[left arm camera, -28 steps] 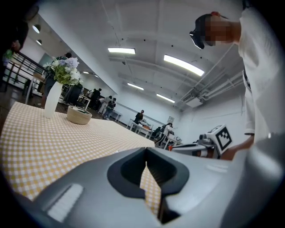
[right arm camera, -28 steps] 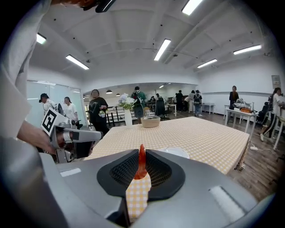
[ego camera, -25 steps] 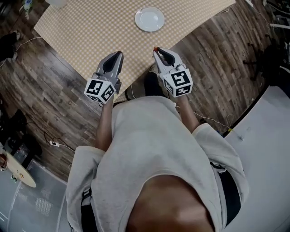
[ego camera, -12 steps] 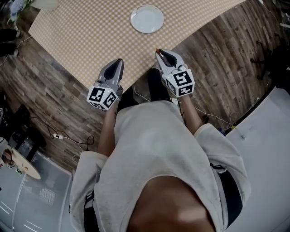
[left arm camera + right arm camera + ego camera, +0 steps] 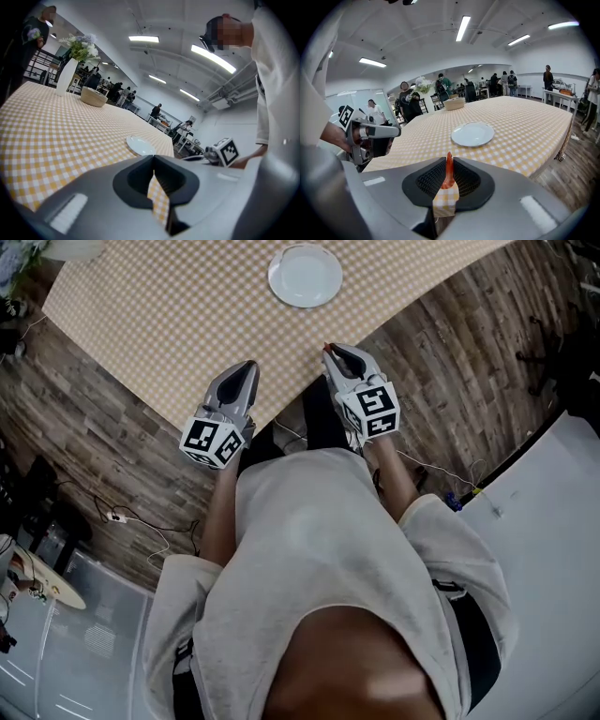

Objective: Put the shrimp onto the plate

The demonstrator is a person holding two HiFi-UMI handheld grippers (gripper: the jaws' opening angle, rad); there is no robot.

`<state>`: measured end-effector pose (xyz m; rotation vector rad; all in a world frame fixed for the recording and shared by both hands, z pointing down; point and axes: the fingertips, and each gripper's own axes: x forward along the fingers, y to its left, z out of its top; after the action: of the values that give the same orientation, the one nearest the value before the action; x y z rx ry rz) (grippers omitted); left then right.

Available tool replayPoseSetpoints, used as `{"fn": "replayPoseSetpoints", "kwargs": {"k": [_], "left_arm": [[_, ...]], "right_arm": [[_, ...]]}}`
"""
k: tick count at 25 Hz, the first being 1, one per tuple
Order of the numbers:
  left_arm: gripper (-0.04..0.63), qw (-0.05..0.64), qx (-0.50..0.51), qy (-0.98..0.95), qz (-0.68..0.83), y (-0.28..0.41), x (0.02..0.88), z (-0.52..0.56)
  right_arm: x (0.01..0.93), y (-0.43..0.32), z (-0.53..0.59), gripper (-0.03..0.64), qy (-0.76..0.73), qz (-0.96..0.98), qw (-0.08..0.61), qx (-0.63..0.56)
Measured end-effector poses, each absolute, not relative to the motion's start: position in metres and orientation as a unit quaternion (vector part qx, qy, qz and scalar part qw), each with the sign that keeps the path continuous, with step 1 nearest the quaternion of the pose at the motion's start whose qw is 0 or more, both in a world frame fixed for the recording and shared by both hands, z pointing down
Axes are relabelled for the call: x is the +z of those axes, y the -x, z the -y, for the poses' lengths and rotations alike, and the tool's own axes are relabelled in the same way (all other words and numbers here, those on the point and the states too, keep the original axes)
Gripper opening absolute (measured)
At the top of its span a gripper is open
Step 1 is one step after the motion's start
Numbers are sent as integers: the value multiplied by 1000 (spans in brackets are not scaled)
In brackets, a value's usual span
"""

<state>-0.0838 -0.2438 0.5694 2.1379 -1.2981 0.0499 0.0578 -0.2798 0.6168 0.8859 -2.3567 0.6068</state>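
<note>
An orange shrimp (image 5: pixel 449 172) stands upright between the pads of my right gripper (image 5: pixel 449 161), which is shut on it. In the head view only its tip (image 5: pixel 326 345) shows at the right gripper (image 5: pixel 329 351), over the near edge of the table. The white plate (image 5: pixel 305 276) (image 5: pixel 472 134) (image 5: pixel 139 145) lies empty on the yellow checked cloth (image 5: pixel 187 306), well beyond both grippers. My left gripper (image 5: pixel 246 368) (image 5: pixel 153 161) hovers at the same table edge, its jaws shut with nothing in them.
A white vase of flowers (image 5: pixel 65 75) and a woven basket (image 5: pixel 93 97) stand far back on the table. Wooden floor (image 5: pixel 450 362) with cables (image 5: pixel 122 517) surrounds the table. Several people stand in the room behind.
The head view has shifted a little, so the table and plate sit slightly differently in frame. Both grippers stay at the table's near edge; the right still holds the shrimp.
</note>
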Motion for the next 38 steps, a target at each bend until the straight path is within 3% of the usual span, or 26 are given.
{"fn": "replayPoseSetpoints", "kwargs": {"k": [14, 38], "left_arm": [[9, 314, -7, -801, 510, 101, 560, 233], [9, 322, -22, -790, 522, 106, 562, 206]], "right_arm": [[629, -40, 363, 49, -285, 885, 349, 119], [666, 17, 421, 49, 10, 816, 552, -171]]}}
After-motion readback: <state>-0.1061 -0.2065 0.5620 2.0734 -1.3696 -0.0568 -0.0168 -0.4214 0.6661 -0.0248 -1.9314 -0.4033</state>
